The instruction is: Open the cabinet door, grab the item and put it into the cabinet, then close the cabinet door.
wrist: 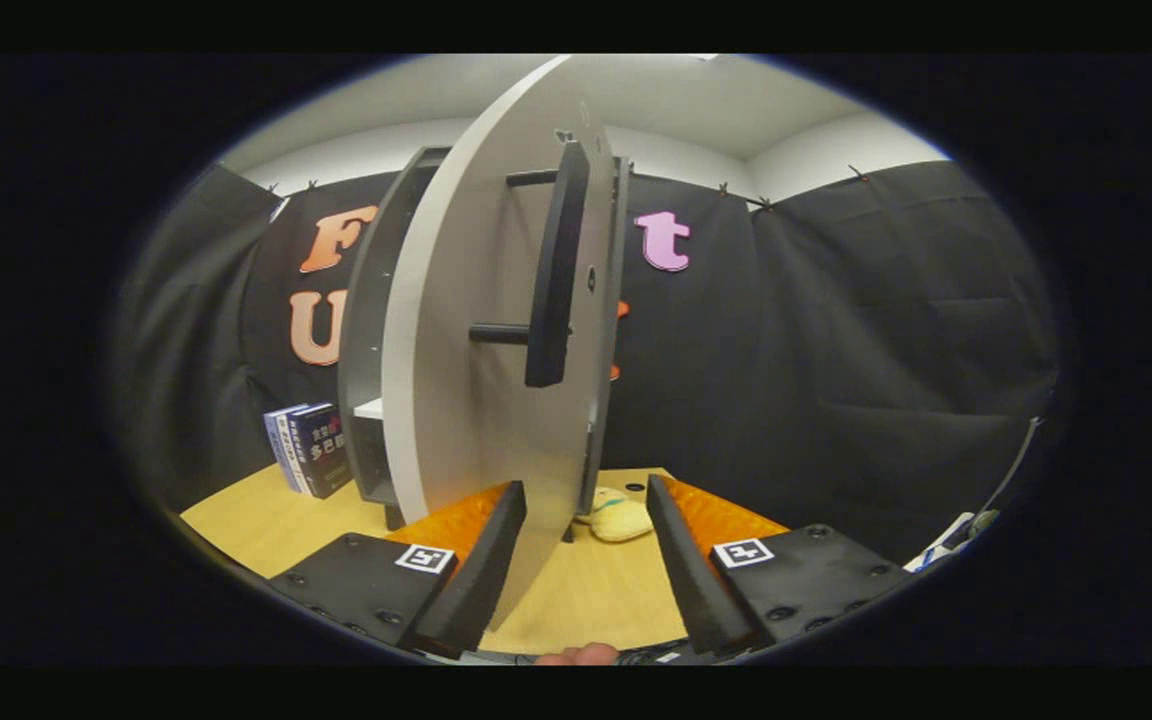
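2 books (308,448) are stood upright on the table (236,515) at about 9 o'clock from the fingers, just left of the cabinet (376,330). the cabinet is seen as a dark carcass with a pale shelf inside, its open side turned toward the books. the door (476,400) is swung out toward the camera, edge-on, so that its pale face is spread from 12 o'clock down to the left finger. a dark bar handle (554,265) is mounted upright on the door by 2 short pegs, at 12 o'clock from the gripper (584,560). the fingers are held wide apart, nothing being pressed between them; the door's lower edge is seen just beside the left finger, though contact cannot be told. the item (621,518), a soft yellow toy, is laid on the table just ahead of the fingers, at about 1 o'clock, beside the door's bottom corner and outside the cabinet.
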`<state>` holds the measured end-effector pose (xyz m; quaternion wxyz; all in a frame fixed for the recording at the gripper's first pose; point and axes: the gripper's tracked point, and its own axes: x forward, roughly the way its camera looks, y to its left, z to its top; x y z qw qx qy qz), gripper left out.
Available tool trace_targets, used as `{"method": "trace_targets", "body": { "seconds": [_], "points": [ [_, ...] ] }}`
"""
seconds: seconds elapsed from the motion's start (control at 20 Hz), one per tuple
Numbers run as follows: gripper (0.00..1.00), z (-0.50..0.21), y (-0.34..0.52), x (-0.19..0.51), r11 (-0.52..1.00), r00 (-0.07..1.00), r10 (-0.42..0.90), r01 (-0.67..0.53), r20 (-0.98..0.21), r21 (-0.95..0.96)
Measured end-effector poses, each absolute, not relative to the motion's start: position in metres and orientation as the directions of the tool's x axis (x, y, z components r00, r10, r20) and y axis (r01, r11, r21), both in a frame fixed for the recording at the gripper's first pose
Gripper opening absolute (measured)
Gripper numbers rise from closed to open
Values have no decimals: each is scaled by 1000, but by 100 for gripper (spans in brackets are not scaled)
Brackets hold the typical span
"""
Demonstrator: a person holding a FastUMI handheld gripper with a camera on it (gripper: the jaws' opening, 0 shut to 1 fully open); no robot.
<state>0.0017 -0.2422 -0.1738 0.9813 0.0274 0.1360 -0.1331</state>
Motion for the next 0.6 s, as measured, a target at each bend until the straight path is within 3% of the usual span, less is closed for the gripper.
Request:
{"method": "trace_targets", "body": {
  "seconds": [0.25, 0.45, 0.6],
  "points": [
    [81, -176, -184, 58, 979, 940, -189, 204, -285, 23],
    [86, -186, -120, 93, 992, 945, -97, 117, -311, 46],
    [92, -191, -97, 105, 994, 937, -101, 112, -334, 15]
  ]
}}
